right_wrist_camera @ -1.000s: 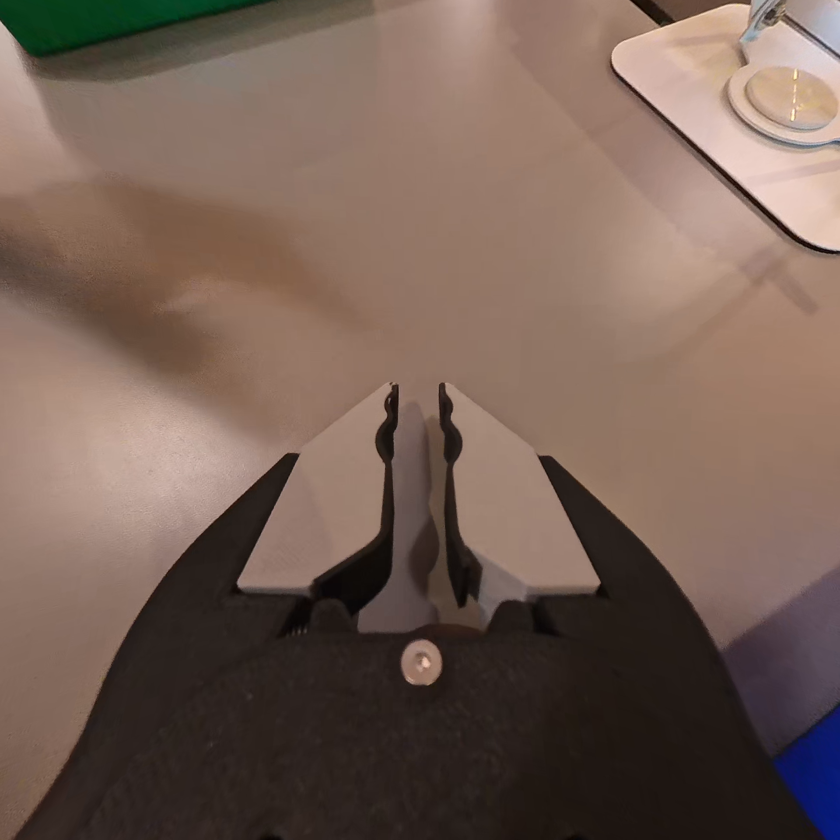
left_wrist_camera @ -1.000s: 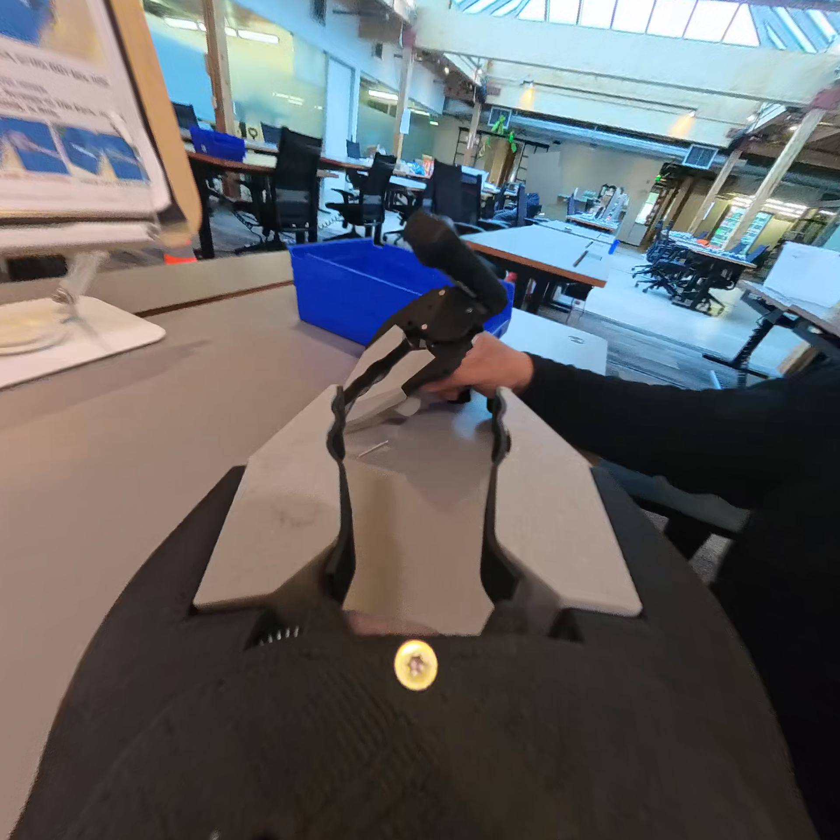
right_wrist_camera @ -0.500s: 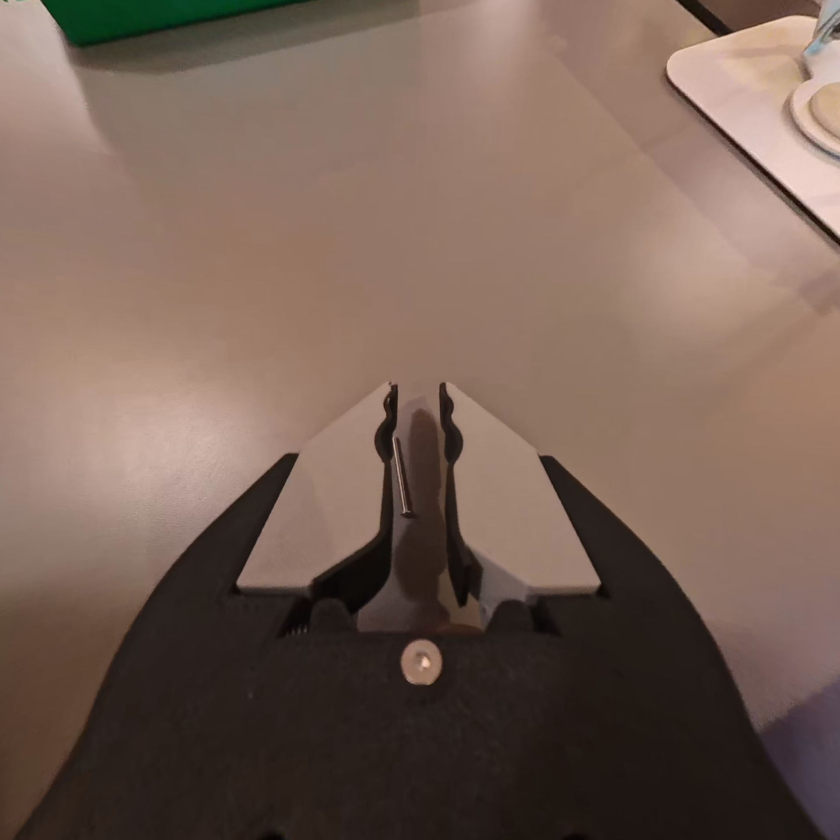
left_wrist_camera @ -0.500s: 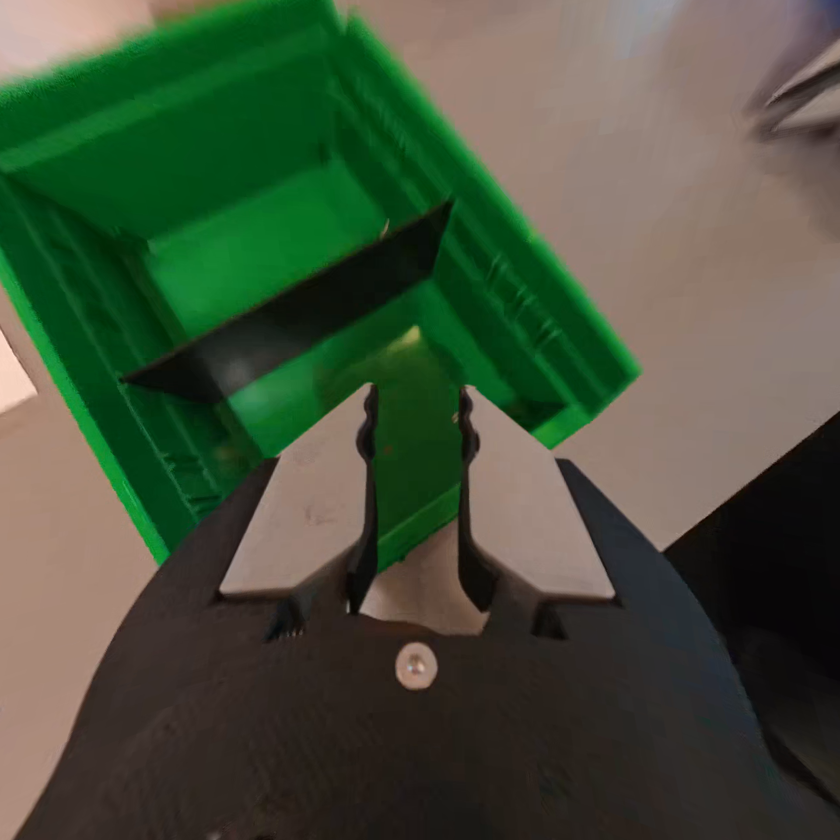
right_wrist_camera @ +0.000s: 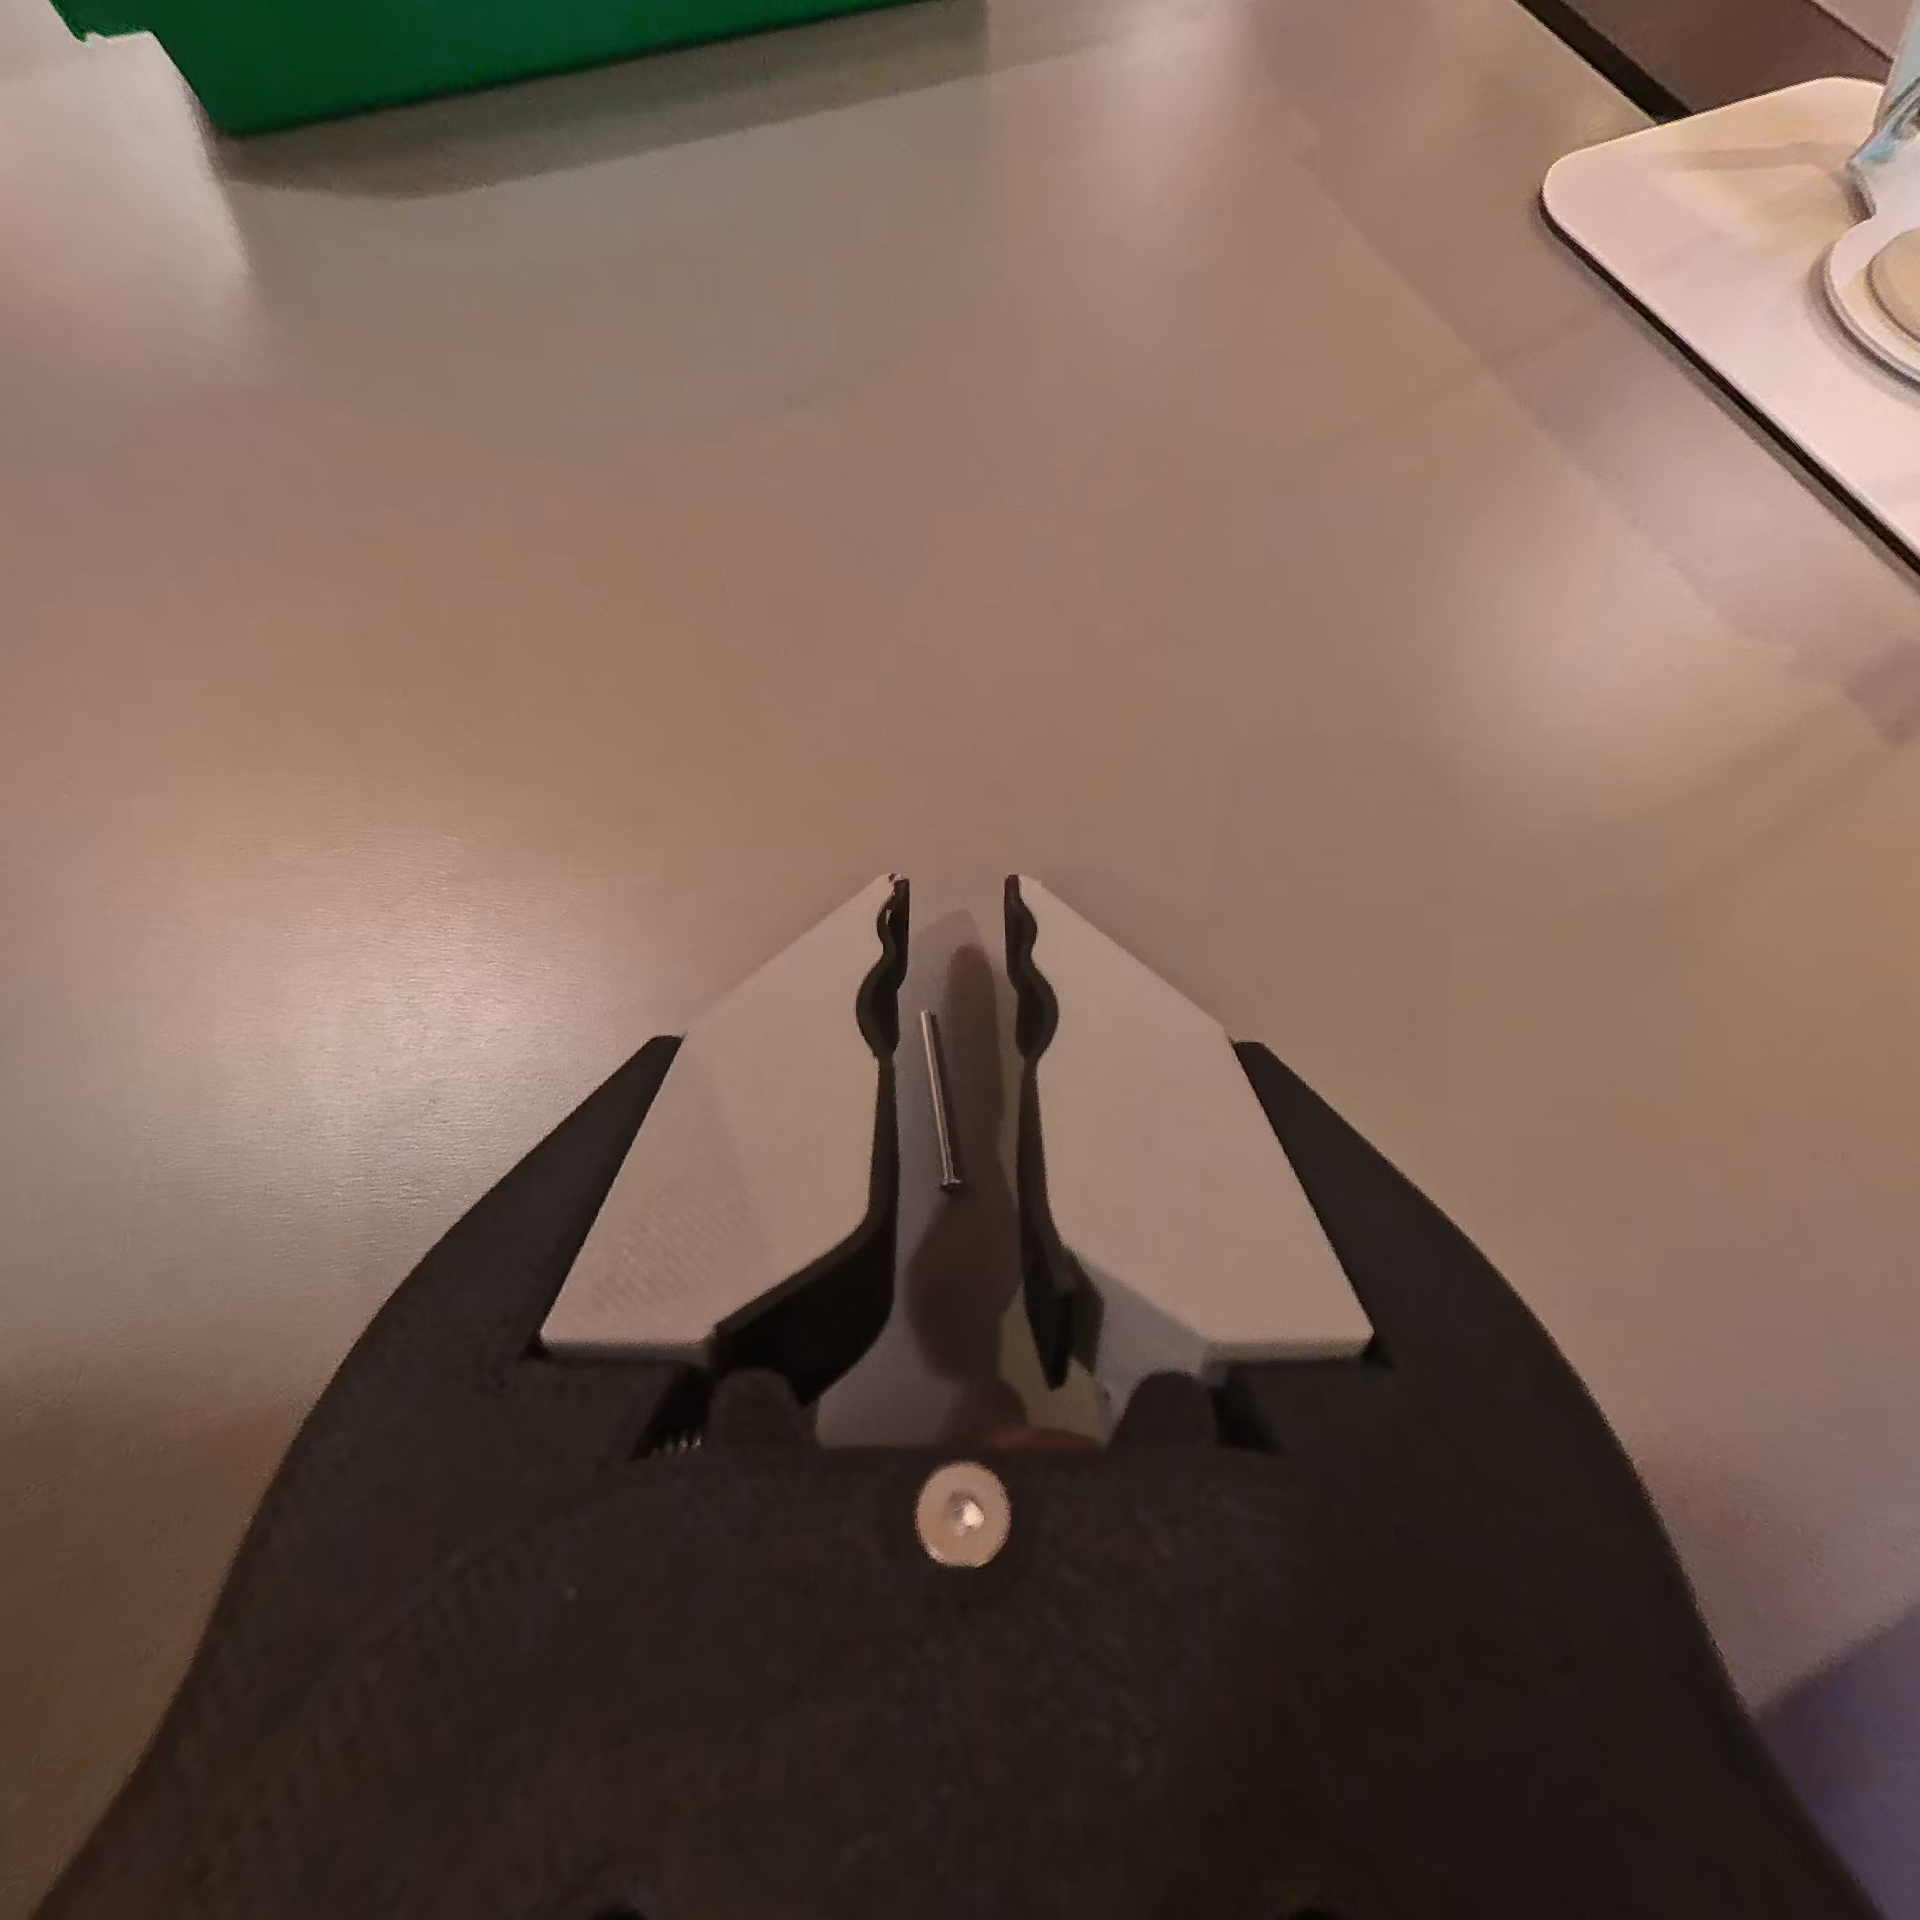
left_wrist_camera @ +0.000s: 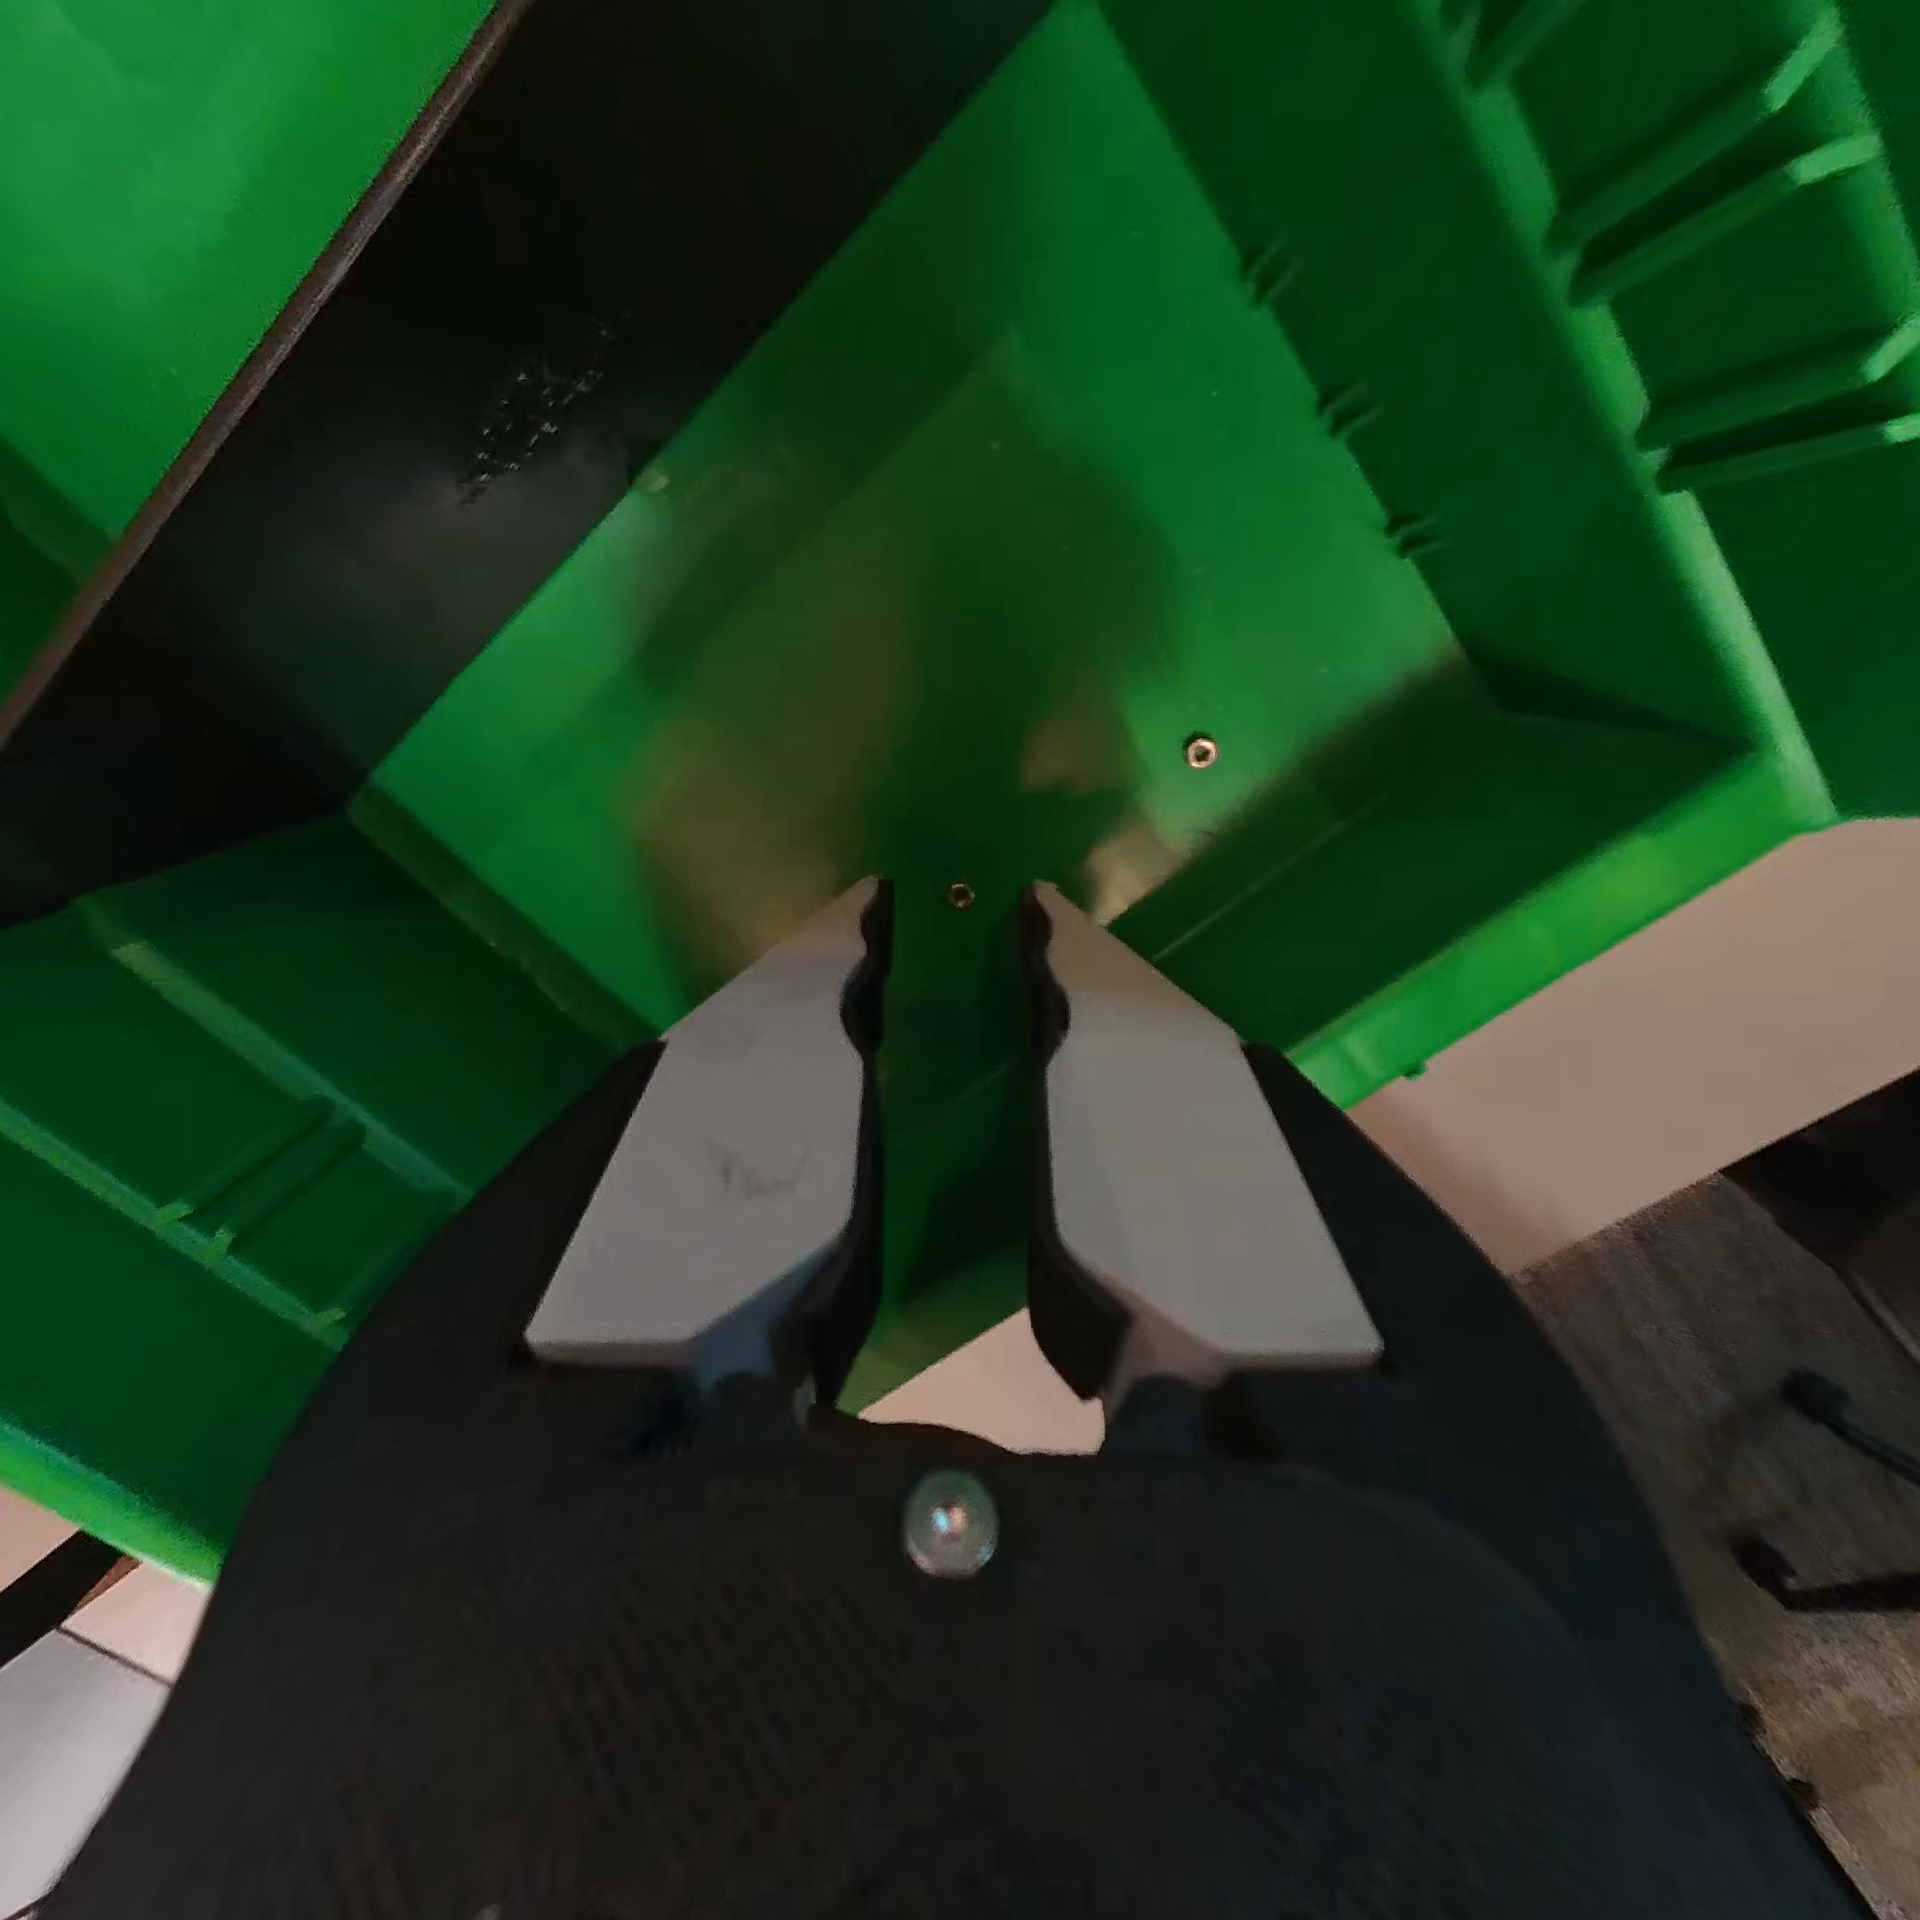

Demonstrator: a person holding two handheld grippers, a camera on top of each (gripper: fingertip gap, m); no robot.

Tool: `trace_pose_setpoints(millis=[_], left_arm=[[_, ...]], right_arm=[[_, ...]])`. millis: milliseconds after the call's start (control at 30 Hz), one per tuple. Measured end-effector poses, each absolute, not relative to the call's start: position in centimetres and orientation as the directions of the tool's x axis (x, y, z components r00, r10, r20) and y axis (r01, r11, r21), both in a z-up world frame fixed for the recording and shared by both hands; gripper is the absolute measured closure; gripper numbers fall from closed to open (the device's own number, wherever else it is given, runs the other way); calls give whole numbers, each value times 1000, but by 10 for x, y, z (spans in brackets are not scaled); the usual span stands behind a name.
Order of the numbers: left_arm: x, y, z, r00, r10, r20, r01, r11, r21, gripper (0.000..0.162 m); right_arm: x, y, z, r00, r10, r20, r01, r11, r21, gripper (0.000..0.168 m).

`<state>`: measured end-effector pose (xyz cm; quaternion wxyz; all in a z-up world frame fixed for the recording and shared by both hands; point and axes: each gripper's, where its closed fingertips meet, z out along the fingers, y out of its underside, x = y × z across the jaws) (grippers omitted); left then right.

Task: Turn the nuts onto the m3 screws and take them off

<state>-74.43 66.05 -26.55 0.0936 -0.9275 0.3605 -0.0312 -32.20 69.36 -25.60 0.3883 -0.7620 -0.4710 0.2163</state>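
Reaching with spread left gripper [left_wrist_camera: 954, 896] for a nut [left_wrist_camera: 961, 895] in the bin [left_wrist_camera: 1558, 914], right gripper [right_wrist_camera: 954, 883] spread around the screw [right_wrist_camera: 940, 1099]; next, probably pinching gently.

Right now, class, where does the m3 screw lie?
In the right wrist view the m3 screw lies flat on the grey table, between the open fingers of the right gripper, nearer its left-hand finger.

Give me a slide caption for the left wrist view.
Open left gripper poised over a small nut inside the green bin.
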Motion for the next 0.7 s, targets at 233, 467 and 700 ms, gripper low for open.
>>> trace_pose_setpoints(millis=[233, 467, 700], left_arm=[[-751, 659, -267, 752, -659, 14, -646, -742, -180, 143], [-753, 660, -268, 749, -663, 10, -654, -741, -149, 142], [-752, 660, -272, 728, -685, -5, -683, -725, -86, 142]], right_arm=[[-324, 690, -256, 450, 892, 36, 555, -248, -794, 153], [-325, 689, -254, 445, 895, 43, 556, -238, -796, 153], [-326, 688, -254, 442, 896, 46, 560, -236, -795, 153]])
